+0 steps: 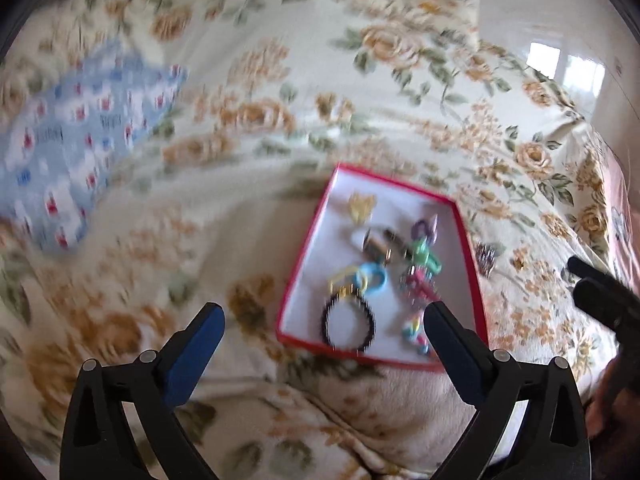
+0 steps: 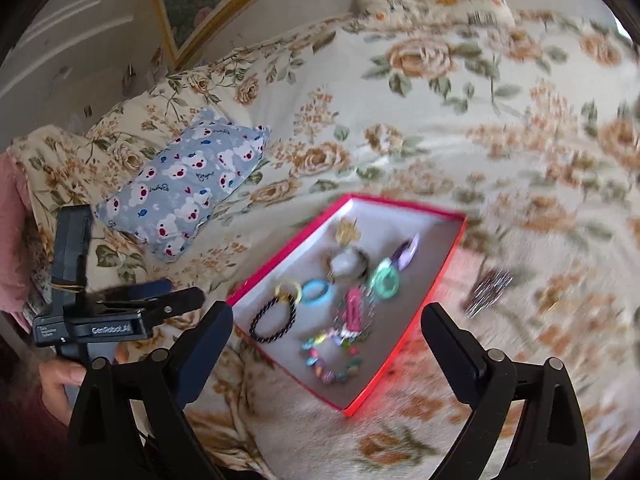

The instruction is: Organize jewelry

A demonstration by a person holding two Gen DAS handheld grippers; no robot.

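Both my grippers, left gripper (image 1: pixel 324 320) and right gripper (image 2: pixel 326 322), gape wide and carry nothing. Just beyond them the red box (image 2: pixel 432 296) sits on the floral blanket (image 2: pixel 420 128), holding the black bead bracelet (image 2: pixel 274 320), blue ring (image 2: pixel 316 293) and other pieces. A dark metallic piece (image 2: pixel 488 292) lies outside, beside the box's right wall. Risk, as I judge it: reaching on soft bedding could tip the box or snag the tangled pieces. Motion blur smears the small items; I can't identify them all. Blue pillow (image 2: pixel 188 188) beyond.
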